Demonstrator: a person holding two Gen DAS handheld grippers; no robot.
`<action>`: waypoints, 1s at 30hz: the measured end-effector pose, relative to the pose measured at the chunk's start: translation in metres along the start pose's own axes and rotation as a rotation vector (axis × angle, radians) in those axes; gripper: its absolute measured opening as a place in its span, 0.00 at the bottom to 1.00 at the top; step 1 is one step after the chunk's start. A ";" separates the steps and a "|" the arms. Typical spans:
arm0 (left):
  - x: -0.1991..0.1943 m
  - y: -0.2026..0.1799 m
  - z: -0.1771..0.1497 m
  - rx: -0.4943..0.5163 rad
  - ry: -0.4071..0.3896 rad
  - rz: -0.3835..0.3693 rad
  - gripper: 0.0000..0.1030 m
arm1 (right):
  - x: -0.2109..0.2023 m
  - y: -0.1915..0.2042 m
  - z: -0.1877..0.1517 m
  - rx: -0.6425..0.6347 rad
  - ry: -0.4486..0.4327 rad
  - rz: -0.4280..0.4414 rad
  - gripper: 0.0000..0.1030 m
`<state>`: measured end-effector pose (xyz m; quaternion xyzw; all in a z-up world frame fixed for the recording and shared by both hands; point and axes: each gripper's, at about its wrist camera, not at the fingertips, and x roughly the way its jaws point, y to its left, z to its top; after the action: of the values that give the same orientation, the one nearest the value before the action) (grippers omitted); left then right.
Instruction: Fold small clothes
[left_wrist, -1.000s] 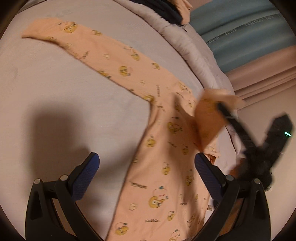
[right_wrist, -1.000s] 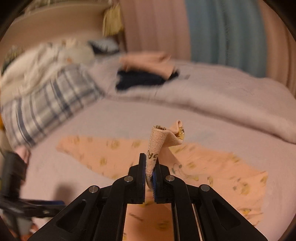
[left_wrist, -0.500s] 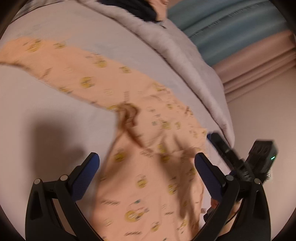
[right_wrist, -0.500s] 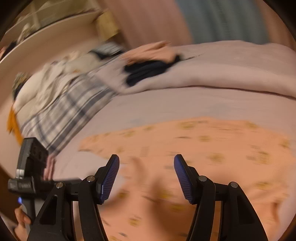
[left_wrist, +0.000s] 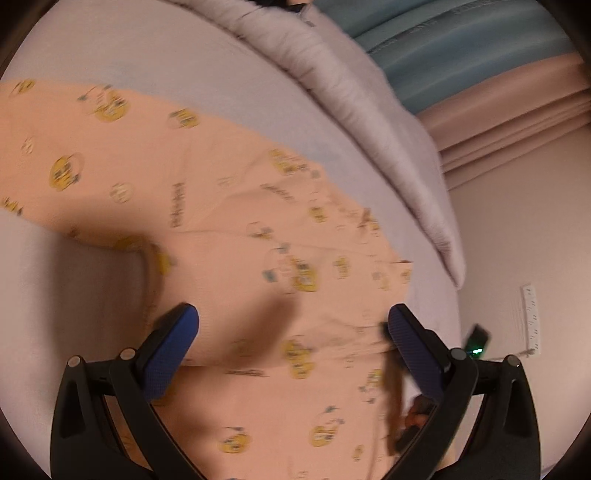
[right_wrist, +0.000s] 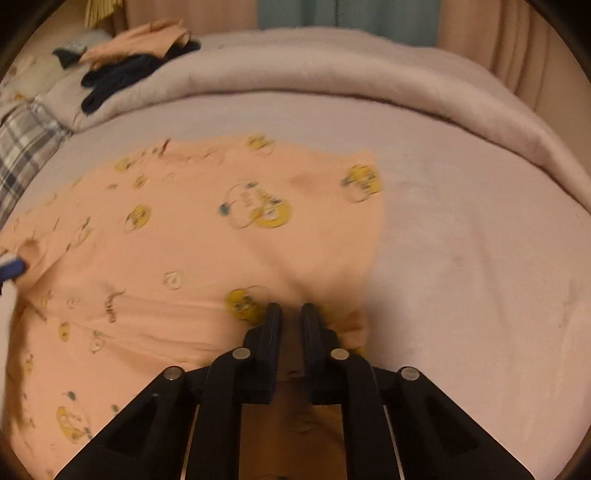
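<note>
A peach baby garment (left_wrist: 229, 236) with yellow cartoon prints lies spread on the pale bed sheet; it also shows in the right wrist view (right_wrist: 177, 243). My left gripper (left_wrist: 291, 332) is open and empty, hovering over the garment's middle. My right gripper (right_wrist: 291, 314) has its fingers nearly closed, pinching a fold of the garment's edge close to the sheet. The right gripper's body (left_wrist: 476, 338) shows blurred at the right of the left wrist view.
A rolled grey duvet (right_wrist: 332, 70) runs along the far side of the bed. Dark and peach clothes (right_wrist: 129, 55) lie piled on it at the back left. A plaid cloth (right_wrist: 22, 147) is at the left. Curtains (left_wrist: 461, 48) hang beyond.
The right gripper let go of the sleeve it held up, opened, came down and closed on the garment's edge. The left gripper moved closer over the garment.
</note>
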<state>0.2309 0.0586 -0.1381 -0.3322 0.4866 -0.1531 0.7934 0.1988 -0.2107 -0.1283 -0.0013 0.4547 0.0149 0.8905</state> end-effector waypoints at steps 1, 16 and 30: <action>0.001 0.007 -0.001 -0.010 0.005 0.004 0.99 | -0.001 -0.004 0.001 0.014 0.002 -0.031 0.00; -0.115 0.143 0.014 -0.275 -0.217 -0.025 0.99 | -0.061 0.034 -0.007 0.024 -0.103 0.155 0.63; -0.159 0.252 0.088 -0.661 -0.534 -0.081 0.99 | -0.060 0.090 -0.020 -0.038 -0.059 0.384 0.63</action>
<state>0.2111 0.3665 -0.1746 -0.6156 0.2735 0.0716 0.7356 0.1448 -0.1224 -0.0899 0.0691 0.4199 0.1929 0.8841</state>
